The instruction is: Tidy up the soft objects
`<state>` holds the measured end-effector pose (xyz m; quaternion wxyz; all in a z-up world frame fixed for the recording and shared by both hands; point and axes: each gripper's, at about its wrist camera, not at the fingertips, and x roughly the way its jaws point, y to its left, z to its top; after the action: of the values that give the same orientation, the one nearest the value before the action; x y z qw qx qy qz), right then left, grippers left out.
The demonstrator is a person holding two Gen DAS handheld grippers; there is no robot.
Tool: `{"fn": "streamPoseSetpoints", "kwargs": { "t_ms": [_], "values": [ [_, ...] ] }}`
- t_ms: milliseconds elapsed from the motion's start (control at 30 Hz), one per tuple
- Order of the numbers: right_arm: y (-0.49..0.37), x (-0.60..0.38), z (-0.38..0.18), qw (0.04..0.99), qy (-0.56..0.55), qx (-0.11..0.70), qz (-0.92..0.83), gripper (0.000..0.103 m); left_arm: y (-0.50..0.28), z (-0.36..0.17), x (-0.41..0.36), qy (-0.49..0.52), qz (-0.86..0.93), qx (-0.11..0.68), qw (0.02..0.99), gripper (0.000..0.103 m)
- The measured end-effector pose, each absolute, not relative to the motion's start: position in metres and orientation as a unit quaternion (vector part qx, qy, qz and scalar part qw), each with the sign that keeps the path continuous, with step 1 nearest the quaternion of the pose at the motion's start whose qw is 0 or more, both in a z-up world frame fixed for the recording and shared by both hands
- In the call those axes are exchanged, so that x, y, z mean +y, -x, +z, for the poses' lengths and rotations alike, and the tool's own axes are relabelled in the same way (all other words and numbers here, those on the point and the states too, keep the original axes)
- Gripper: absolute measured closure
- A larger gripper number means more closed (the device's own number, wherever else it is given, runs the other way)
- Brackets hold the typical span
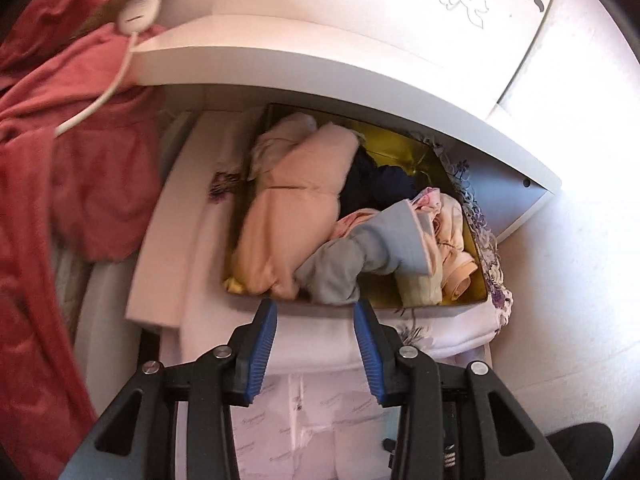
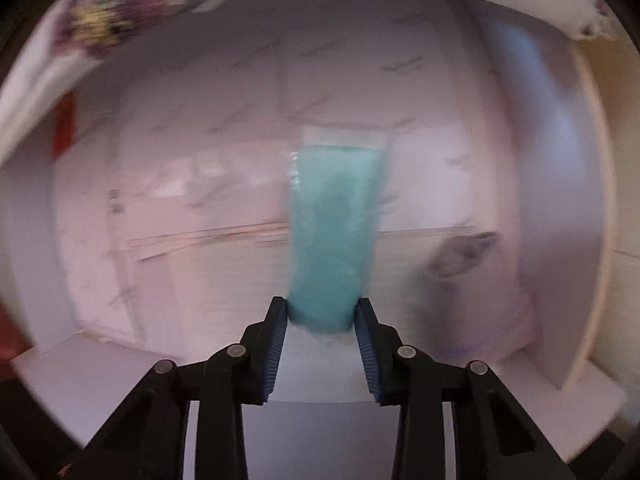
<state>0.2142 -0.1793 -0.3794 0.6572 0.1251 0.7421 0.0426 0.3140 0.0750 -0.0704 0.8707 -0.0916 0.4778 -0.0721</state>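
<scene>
In the left wrist view a gold-lined box [image 1: 460,303] with a floral outside holds crumpled clothes: a peach garment [image 1: 288,216], a grey-blue one [image 1: 360,256], a dark navy one [image 1: 372,188] and small pale pieces at the right. My left gripper [image 1: 316,305] hovers at the box's near rim, open, with nothing between its fingers. In the blurred right wrist view my right gripper [image 2: 321,305] points down into a white compartment. It is shut on the near end of a long turquoise soft item [image 2: 334,220], which stretches away from the fingertips.
The box sits on pale folded linen [image 1: 208,280] under a white shelf [image 1: 320,60]. A red garment [image 1: 80,160] and a white cable [image 1: 100,96] hang at the left. In the right wrist view white walls [image 2: 560,200] close in the compartment, with a floral thing [image 2: 108,24] at the upper left.
</scene>
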Motion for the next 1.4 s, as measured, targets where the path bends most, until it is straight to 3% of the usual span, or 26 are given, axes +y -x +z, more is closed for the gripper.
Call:
{"fn": "streamPoseSetpoints", "kwargs": {
  "t_ms": [100, 133, 167, 233, 800, 1400],
  "values": [
    [-0.216, -0.165, -0.375, 0.649, -0.164, 0.736, 0.100, 0.066, -0.299, -0.072, 0.089, 0.110, -0.062, 0.478, 0.869, 0.063],
    [-0.216, -0.162, -0.373, 0.645, -0.178, 0.735, 0.114, 0.056, -0.296, -0.073, 0.091, 0.112, -0.058, 0.479, 0.868, 0.063],
    [-0.216, -0.161, -0.371, 0.642, -0.191, 0.733, 0.120, 0.037, -0.289, -0.076, 0.095, 0.114, -0.052, 0.481, 0.868, 0.063],
    [-0.216, -0.162, -0.363, 0.657, -0.185, 0.722, 0.113, 0.026, -0.283, -0.082, 0.100, 0.119, -0.049, 0.486, 0.864, 0.063],
    [-0.215, -0.238, -0.329, 0.699, -0.147, 0.699, -0.031, 0.026, -0.257, -0.164, 0.070, 0.053, -0.068, 0.596, 0.798, 0.063],
    [-0.197, -0.254, -0.329, 0.697, -0.091, 0.708, -0.066, 0.026, -0.250, -0.195, 0.041, 0.003, -0.098, 0.638, 0.763, 0.063]
  ]
}}
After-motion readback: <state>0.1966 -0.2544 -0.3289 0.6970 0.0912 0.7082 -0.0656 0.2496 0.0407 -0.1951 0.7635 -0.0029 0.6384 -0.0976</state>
